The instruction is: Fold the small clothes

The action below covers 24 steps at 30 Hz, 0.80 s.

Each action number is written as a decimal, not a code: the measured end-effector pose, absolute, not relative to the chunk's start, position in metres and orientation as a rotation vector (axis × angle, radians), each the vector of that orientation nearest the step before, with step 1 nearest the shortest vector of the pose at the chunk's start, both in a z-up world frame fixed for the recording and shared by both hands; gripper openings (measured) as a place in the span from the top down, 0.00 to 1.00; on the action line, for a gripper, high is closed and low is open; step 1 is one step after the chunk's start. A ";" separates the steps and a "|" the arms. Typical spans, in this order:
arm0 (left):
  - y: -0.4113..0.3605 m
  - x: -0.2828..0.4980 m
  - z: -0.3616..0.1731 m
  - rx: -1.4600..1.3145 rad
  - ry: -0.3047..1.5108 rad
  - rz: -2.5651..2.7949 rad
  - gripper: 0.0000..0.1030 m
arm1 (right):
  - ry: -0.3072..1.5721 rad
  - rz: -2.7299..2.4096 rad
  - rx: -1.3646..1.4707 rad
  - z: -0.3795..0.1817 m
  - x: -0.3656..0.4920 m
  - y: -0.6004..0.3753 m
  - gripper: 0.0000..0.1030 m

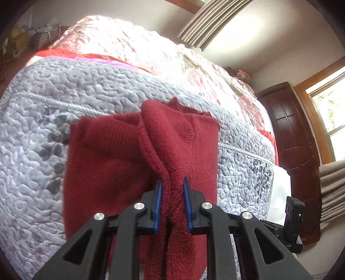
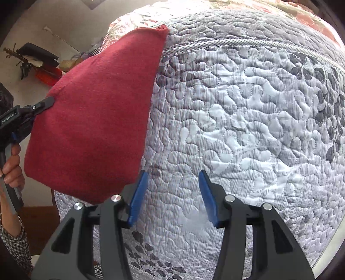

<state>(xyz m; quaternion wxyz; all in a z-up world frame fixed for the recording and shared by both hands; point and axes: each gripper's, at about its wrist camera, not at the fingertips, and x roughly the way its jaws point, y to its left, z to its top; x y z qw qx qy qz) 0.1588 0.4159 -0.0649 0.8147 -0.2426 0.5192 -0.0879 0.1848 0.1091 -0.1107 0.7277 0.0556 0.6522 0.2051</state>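
A dark red knitted sweater [image 1: 133,155] hangs folded above the grey quilted bedspread [image 1: 43,112]. My left gripper [image 1: 172,183] is shut on a bunched fold of it, the knit pinched between the blue pads. In the right wrist view the same red sweater [image 2: 97,120] hangs at the left, held off the quilt [image 2: 237,120] by the left gripper [image 2: 46,103], with a hand [image 2: 11,165] on its handle. My right gripper [image 2: 172,174] is open over the quilt, just right of the sweater's lower edge, holding nothing.
A pink floral cover [image 1: 138,43] lies over the far part of the bed. A dark wooden cabinet [image 1: 293,137] and a window [image 1: 332,112] stand to the right. A basket [image 1: 44,35] and clutter sit at the far left. Striped curtains [image 1: 207,19] hang above.
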 end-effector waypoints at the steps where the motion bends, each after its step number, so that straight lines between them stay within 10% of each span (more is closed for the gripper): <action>1: 0.425 0.156 -0.061 -0.502 1.104 -0.175 0.82 | 1.439 0.461 0.116 -0.111 0.185 0.114 0.52; 17: 0.489 0.131 -0.157 -0.509 1.219 -0.019 0.77 | 1.485 0.569 -0.013 -0.124 0.167 0.179 0.51; 24: 0.488 0.105 -0.121 -0.488 1.197 -0.068 0.34 | 1.488 0.599 0.028 -0.121 0.162 0.187 0.45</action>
